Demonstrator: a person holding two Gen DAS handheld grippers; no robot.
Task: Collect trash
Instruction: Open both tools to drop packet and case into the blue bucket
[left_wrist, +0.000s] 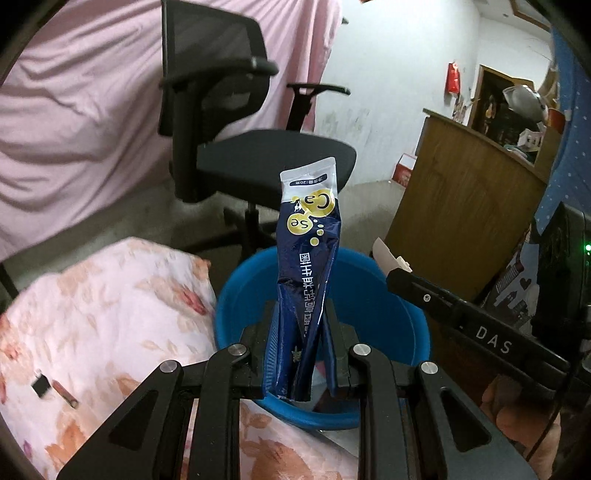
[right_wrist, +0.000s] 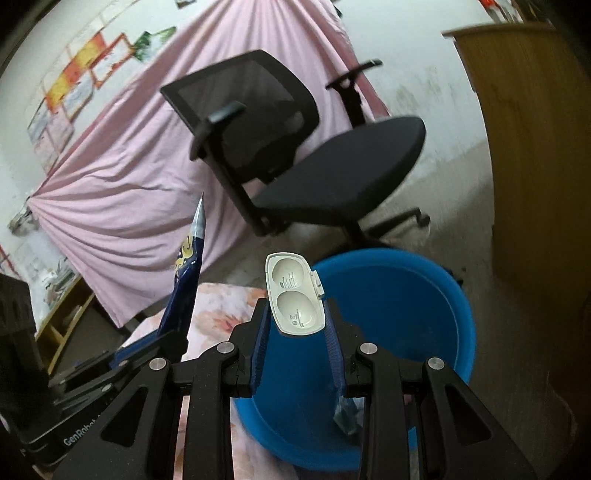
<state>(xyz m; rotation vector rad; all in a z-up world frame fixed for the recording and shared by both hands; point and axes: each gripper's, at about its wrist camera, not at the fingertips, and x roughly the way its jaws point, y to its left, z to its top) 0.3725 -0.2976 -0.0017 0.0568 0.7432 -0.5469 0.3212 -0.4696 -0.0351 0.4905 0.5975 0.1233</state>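
Note:
My left gripper (left_wrist: 300, 314) is shut on a dark blue snack wrapper (left_wrist: 308, 258) with a white top and yellow circles, held upright over the near rim of a blue plastic basin (left_wrist: 373, 299). The wrapper also shows in the right wrist view (right_wrist: 184, 280) at the left. My right gripper (right_wrist: 295, 317) is shut on a small white plastic case lid (right_wrist: 293, 295) with two round hollows, held above the basin (right_wrist: 406, 314). A crumpled bluish scrap (right_wrist: 345, 415) lies inside the basin under the right finger.
A black office chair (left_wrist: 236, 122) stands behind the basin on the concrete floor. A floral pink cushion (left_wrist: 96, 314) lies left of the basin. A wooden cabinet (left_wrist: 461, 206) stands at the right. A pink sheet (right_wrist: 122, 177) hangs behind.

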